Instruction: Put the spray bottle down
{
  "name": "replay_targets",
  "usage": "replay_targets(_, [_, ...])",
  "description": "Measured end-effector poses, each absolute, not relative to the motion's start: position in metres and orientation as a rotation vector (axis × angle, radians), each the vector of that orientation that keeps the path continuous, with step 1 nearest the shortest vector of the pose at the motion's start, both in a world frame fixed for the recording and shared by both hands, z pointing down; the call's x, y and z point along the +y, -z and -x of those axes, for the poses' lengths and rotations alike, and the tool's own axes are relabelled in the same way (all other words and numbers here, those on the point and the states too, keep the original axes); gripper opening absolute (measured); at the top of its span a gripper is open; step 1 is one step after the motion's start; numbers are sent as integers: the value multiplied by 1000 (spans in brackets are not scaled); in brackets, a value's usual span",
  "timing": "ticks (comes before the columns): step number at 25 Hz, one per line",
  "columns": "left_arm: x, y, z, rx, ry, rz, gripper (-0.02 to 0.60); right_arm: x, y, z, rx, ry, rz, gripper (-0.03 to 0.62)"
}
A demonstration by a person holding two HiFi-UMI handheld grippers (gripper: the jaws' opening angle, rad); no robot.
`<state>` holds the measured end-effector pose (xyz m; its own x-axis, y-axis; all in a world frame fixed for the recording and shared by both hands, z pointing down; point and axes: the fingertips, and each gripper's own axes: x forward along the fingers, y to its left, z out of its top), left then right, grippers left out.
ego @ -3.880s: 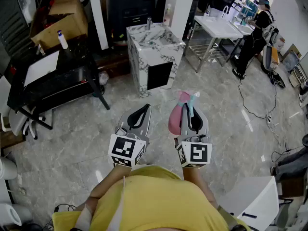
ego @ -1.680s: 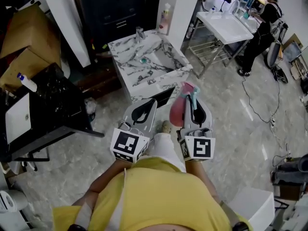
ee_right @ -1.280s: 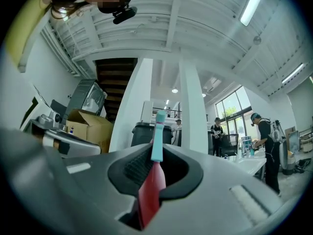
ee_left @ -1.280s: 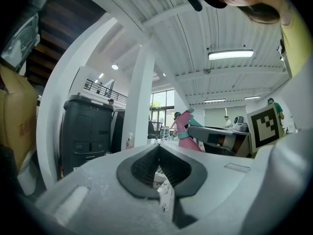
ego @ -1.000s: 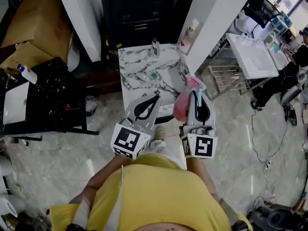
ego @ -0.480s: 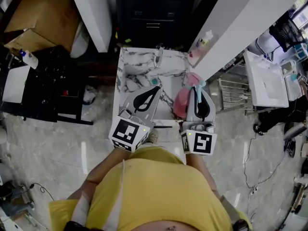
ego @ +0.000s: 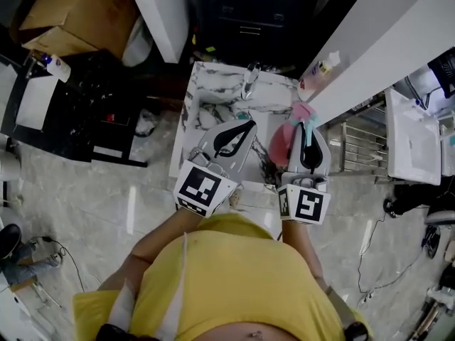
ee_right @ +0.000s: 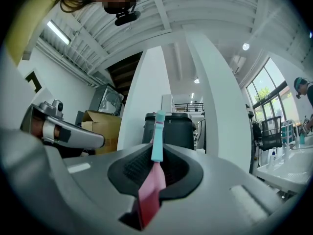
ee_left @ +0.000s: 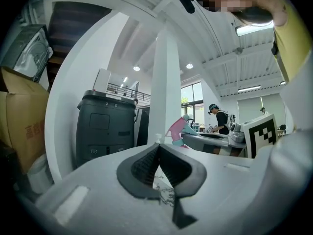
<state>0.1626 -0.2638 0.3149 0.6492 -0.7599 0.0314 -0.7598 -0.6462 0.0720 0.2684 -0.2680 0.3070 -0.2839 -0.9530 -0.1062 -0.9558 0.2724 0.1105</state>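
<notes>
The right gripper (ee_right: 157, 152) is gripping the spray bottle (ee_right: 148, 192). Its fingers are pressing on the narrow pink-and-teal upper part, and the teal piece is sticking out past the fingertips. In the head view the bottle's rounded pink body is bulging out to the left of those fingers, between the two grippers. The left gripper (ee_left: 159, 148) is carrying nothing, and its fingers are meeting at the tips. Ahead of and below both pairs of fingers, the marble-patterned desk (ego: 213, 84) is lying ready as the landing place.

The bottle is looking like thin moulded plastic, so it is probably handling as a light thing. How much liquid it is carrying cannot be told from here. The smooth wall is likely proving slippery, and the hollow body would be giving under a hard squeeze. That makes the stiffer neck just under the head the sounder place to grip, which is about where the fingers are sitting now. The teal trigger is the part to avoid, since pressing it would be spraying.

With the body hanging off to one side of the fingers, the bottle is likely wanting to swing. It is needing to come upright so its flat base meets the desk before the fingers let go.
</notes>
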Motion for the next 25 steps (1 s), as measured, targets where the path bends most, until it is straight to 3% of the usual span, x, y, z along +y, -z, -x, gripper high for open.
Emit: replay_targets(25, [-342, -356, -165, -1205, -78, -2751, 0, -358, -341, -269, 2457, -255, 1948, 38])
